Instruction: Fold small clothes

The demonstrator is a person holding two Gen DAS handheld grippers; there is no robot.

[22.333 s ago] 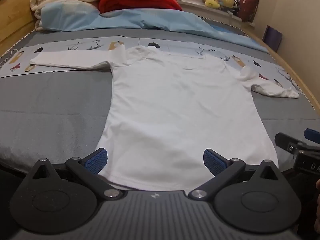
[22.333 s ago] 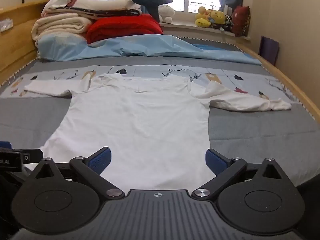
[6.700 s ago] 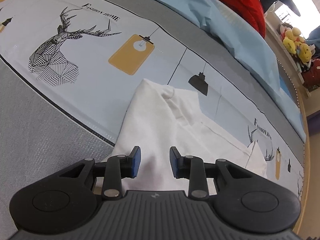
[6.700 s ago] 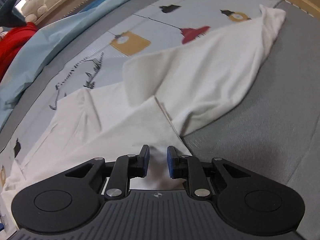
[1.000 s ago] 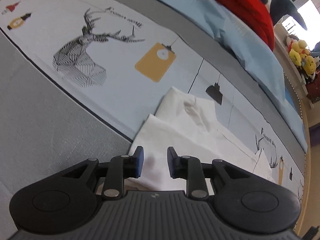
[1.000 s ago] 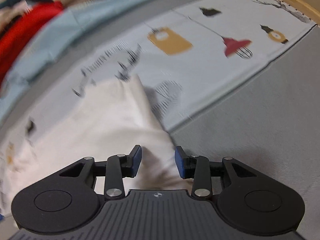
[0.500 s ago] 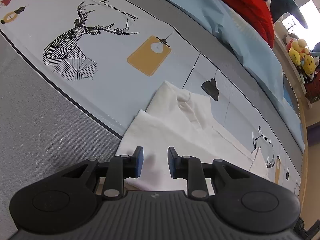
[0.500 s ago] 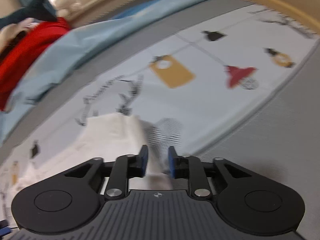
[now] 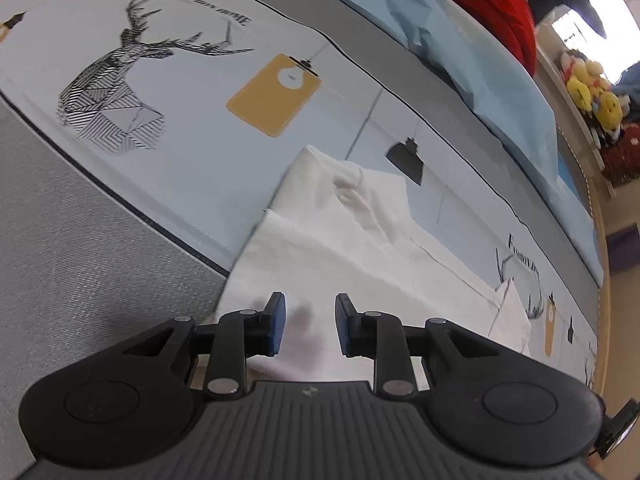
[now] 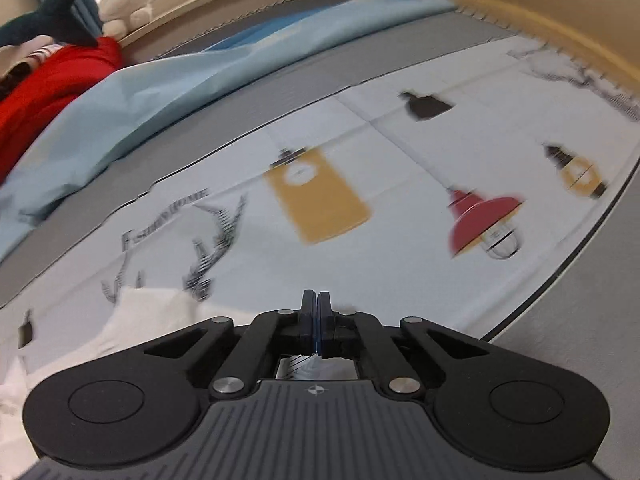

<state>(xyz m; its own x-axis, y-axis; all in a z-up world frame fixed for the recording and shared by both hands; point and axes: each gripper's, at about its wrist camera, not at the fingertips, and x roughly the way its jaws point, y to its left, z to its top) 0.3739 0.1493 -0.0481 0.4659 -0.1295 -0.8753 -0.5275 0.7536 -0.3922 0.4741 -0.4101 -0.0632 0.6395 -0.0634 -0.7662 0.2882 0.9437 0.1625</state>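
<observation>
Left wrist view: left gripper spread over the folded white cotton shirt lying on the printed bedsheet.
Right wrist view: right gripper pressed together, apparently nothing between; shirt lower left.
Handling: light, limp; pinch a folded edge.

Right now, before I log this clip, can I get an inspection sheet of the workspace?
Surface: grey bed cover with a pale printed band showing a deer, lamps and lettering.
Job's things: white garment, partly folded, lying on the band and the grey cover.
Clutter: light blue sheet, red blanket, dark shark plush, yellow plush toys.
Grippers: left tool open over the garment; right tool shut, nothing visible between its fingers; its view is blurred.
Cables: nothing seen.
Surroundings: wooden bed edge, window ledge.
</observation>
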